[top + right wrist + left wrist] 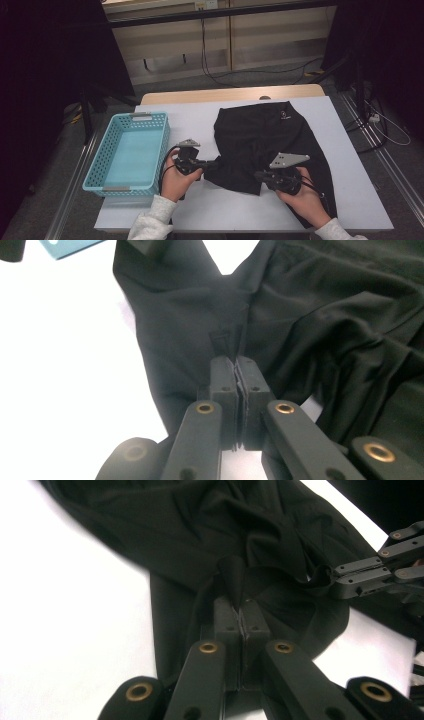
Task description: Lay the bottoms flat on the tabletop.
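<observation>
The black fabric garment (270,140), soft and creased with a small pale logo near its far edge, lies spread on the white tabletop (200,210) directly ahead of both grippers. The left gripper (216,162) has its jaws pressed together on a fold at the garment's near left corner; in the left gripper view the cloth is drawn up into a small peak (234,575) between the pads, which meet with only the fabric between them. The right gripper (257,175) likewise pinches the garment, its jaws clamped on a fold of the near hem (235,347), seen squeezed between the pads in the right gripper view. The two grippers stand near each other, jaws pointing toward one another along the garment's near edge, and the right gripper's jaws (350,577) appear at the cloth just beside the left one's grip. A light blue perforated plastic basket (100,170) sits on the tabletop on the outer side of the left gripper, behind the hand (177,182) that holds it, apart from the garment.
</observation>
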`<state>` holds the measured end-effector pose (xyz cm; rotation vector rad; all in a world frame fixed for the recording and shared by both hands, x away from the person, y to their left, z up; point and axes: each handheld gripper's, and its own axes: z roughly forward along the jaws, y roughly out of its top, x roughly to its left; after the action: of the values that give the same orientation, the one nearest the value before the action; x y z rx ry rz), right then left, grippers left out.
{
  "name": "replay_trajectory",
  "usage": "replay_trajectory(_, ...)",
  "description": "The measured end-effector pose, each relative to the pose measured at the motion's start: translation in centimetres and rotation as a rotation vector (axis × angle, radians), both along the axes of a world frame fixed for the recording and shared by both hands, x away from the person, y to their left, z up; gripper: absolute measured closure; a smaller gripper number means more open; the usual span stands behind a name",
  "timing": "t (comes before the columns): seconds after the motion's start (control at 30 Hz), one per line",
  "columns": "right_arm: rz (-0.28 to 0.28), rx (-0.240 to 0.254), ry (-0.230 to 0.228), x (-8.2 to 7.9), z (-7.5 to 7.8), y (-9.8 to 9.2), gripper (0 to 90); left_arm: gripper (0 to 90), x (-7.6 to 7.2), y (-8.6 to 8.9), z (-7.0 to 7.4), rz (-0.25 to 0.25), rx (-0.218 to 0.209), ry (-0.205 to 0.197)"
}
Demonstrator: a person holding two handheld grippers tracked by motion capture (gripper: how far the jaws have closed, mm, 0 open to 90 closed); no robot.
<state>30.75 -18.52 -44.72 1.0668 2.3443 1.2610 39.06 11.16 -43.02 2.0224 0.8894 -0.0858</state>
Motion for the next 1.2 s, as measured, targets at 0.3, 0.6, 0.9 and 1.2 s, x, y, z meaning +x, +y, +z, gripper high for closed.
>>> replay_trajectory(0.3,0.096,-0.044,0.028,-1.8,-0.4,0.7,82.1,89.7,-1.5,1.2,-0.1,-0.023,0.020,0.019)
replay_trajectory(0.6,-0.010,0.017,-0.037,0.3,1.3,0.9,69.3,89.7,-1.5,1.5,-0.2,-0.038,0.033,0.026)
replay_trajectory(0.9,0.054,-0.025,0.046,2.2,-1.7,3.8,72.0,89.3,-1.7,1.7,0.0,-0.052,0.019,0.041)
replay_trajectory(1.2,0.200,-0.040,0.089,0.4,-1.9,4.8,87.2,64.3,-0.9,2.0,0.6,0.042,-0.035,-0.013)
